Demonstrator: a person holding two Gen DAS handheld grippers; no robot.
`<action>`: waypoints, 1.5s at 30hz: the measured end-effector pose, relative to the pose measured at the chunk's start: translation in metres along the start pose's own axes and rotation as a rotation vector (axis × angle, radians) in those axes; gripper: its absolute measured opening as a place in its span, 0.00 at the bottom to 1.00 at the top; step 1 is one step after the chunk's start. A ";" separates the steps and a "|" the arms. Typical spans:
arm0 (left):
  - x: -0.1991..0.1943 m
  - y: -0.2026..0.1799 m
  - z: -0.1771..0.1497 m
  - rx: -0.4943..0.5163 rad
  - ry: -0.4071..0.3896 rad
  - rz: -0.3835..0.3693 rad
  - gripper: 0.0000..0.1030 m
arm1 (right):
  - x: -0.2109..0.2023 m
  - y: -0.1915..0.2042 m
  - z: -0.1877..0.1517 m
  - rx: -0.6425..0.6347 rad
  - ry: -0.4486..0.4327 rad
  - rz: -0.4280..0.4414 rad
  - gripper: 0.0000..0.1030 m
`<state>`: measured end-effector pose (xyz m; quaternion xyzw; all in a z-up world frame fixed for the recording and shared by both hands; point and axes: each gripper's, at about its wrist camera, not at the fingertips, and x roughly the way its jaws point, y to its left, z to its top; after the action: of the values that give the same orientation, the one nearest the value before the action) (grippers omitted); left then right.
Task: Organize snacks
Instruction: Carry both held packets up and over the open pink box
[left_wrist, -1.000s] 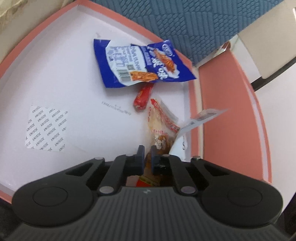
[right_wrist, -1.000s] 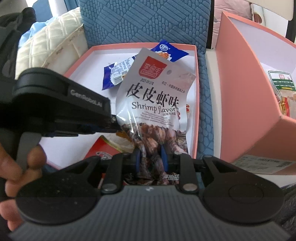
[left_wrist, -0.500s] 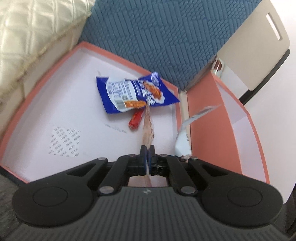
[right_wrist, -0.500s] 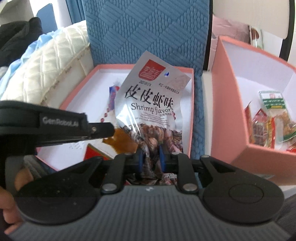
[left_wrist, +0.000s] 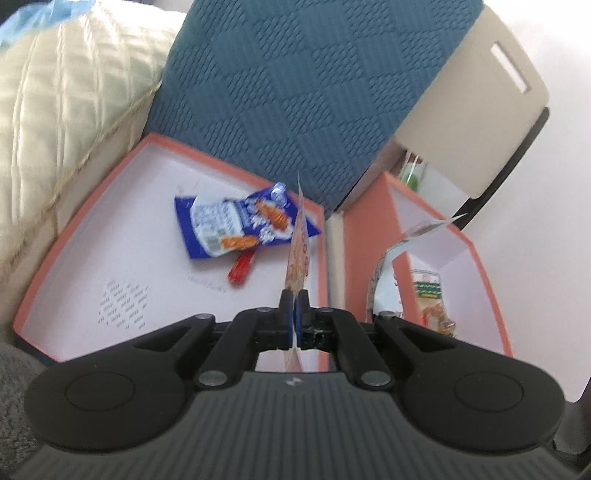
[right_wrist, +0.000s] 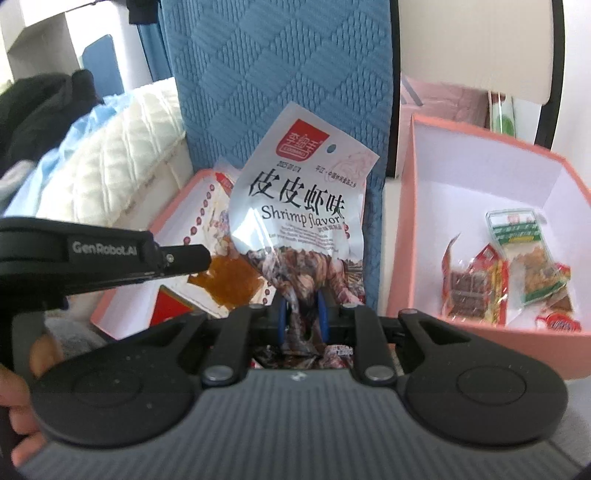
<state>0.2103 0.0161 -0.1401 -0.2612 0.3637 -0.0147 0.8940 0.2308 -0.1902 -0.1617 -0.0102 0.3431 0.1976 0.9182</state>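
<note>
While both grippers tilt downward over the two pink boxes, each has a snack packet pinched in its jaws. The left gripper is clenched tight on a thin orange-printed packet, seen edge-on and standing upright between the blue pads above the right side of the shallow pink tray. In the right wrist view that same packet hangs from the left gripper's tip, its amber contents showing, with the person's hand wrapped around the handle at the lower left. The right gripper is clamped on the dark lower end of a silver shrimp-flavour bag, which stands upright and leans slightly right, in front of the blue quilted cushion.

On the tray floor lie a blue packet and, just below it and touching its edge, a small red sausage stick. The deeper pink box stands to the right of the tray, beside it, and holds several wrapped snacks in its near corner. A cream quilted pillow lies to the left of the tray
</note>
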 end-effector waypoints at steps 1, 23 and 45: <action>-0.005 -0.004 0.003 0.003 -0.009 -0.002 0.02 | -0.004 -0.002 0.003 -0.001 -0.010 0.003 0.20; -0.084 -0.107 0.102 0.097 -0.253 -0.094 0.02 | -0.111 -0.038 0.113 -0.074 -0.330 -0.051 0.20; 0.076 -0.270 0.076 0.372 -0.001 -0.154 0.02 | -0.065 -0.199 0.095 -0.011 -0.074 -0.311 0.20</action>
<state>0.3604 -0.1987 -0.0140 -0.1187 0.3331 -0.1499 0.9233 0.3191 -0.3821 -0.0712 -0.0607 0.3021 0.0552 0.9497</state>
